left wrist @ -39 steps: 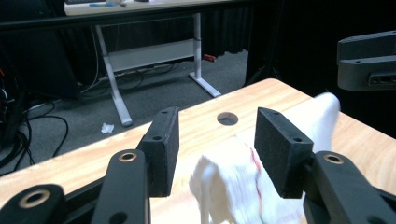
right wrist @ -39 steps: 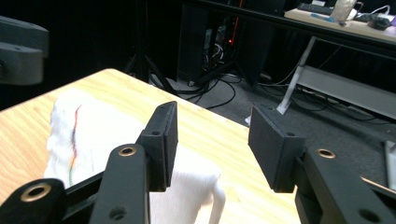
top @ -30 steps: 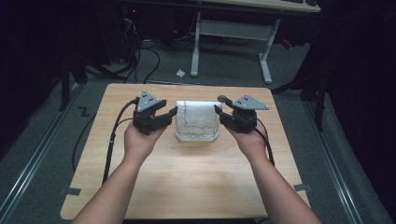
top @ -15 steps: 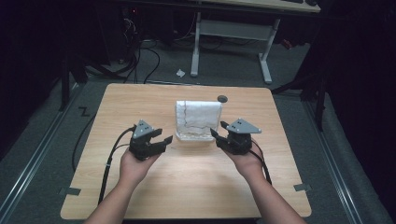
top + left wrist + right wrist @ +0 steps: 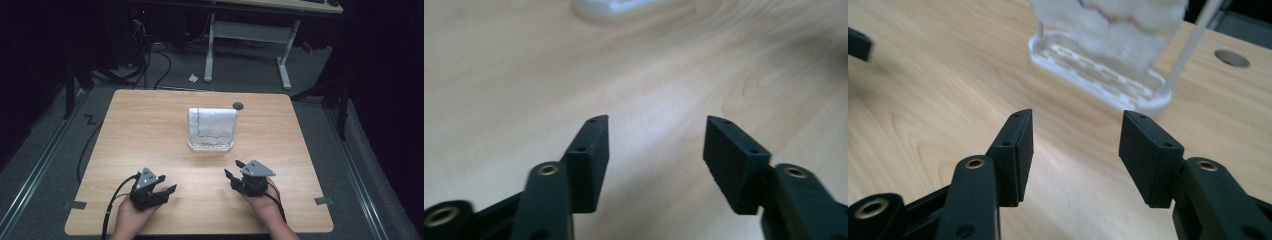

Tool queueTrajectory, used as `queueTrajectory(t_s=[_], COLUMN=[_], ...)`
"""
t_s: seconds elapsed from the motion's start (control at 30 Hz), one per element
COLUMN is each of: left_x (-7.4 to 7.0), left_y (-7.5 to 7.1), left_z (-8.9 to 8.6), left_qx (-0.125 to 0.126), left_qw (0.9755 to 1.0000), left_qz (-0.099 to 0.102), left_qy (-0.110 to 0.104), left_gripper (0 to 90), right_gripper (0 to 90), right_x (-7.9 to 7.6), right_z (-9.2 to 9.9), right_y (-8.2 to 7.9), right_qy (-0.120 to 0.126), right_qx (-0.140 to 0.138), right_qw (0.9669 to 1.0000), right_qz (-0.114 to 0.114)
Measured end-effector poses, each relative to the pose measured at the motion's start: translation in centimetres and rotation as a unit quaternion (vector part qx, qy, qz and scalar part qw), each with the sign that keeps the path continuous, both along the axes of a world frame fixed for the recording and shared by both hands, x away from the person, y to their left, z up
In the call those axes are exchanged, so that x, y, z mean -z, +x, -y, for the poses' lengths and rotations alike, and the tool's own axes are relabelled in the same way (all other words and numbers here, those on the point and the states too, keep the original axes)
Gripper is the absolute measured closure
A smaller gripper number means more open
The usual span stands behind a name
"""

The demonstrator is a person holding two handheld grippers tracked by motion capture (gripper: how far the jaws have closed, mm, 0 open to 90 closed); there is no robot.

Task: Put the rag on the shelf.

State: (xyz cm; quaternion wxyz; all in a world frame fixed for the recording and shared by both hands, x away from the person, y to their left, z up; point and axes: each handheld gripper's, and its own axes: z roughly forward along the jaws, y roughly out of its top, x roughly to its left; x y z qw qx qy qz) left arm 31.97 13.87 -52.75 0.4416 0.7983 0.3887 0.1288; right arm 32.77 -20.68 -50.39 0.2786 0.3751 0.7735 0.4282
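Observation:
A white cloth (image 5: 212, 126) hangs upright on a white rack with a slotted base (image 5: 1098, 75) at the middle of the wooden table (image 5: 145, 130). My left gripper (image 5: 167, 184) is low over the near left of the table, open and empty, its jaws (image 5: 656, 125) apart over bare wood. My right gripper (image 5: 232, 168) is near the front right, short of the rack. It is open, its jaws (image 5: 1075, 117) have just been opening wider, and nothing is between them. The rack's base (image 5: 619, 6) is at the top edge of the left gripper view.
A small dark round hole (image 5: 238, 105) sits in the tabletop behind the rack. Cables (image 5: 150, 65) and the white legs of a desk (image 5: 247, 45) lie on the floor beyond the far edge. Bare wood surrounds both grippers.
Both hands have pulled back from either side of the cloth rack toward the near edge and sunk lower. The rack and cloth stand alone where they were.

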Motion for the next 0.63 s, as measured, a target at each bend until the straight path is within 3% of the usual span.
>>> queueTrajectory(t_s=[0.03, 0.1, 0.2, 0.5, 0.63], left_x=[-0.3, -0.4, -0.1, 0.4, 0.3], left_y=[-0.4, -0.4, 0.1, 0.8, 0.7], left_z=[-0.3, -0.5, -0.5, 0.4, 0.2], left_qx=[0.008, 0.000, 0.003, 0.016, 0.014], left_qw=[0.9997, 0.9999, 0.9998, 0.9998, 0.9999], left_qz=[-0.004, 0.002, -0.006, -0.001, 0.000], left_qy=[-0.022, -0.015, -0.019, 0.009, 0.005], left_gripper=[42.1, 42.4, 42.6, 42.1, 41.4], right_gripper=[47.3, 46.9, 47.5, 47.2, 46.9], right_x=[0.7, 1.2, 1.9, 2.3, 2.4], right_z=[0.8, 1.5, 2.2, 2.2, 2.3], right_y=[-0.7, -1.1, -1.7, -0.7, -0.5], right_qy=[-0.012, -0.014, -0.012, -0.007, -0.002], right_qx=[0.001, 0.004, 0.014, 0.010, 0.011], right_qw=[0.9999, 0.9996, 0.9991, 0.9988, 0.9987], right_qz=[-0.012, -0.025, -0.039, -0.047, -0.049])
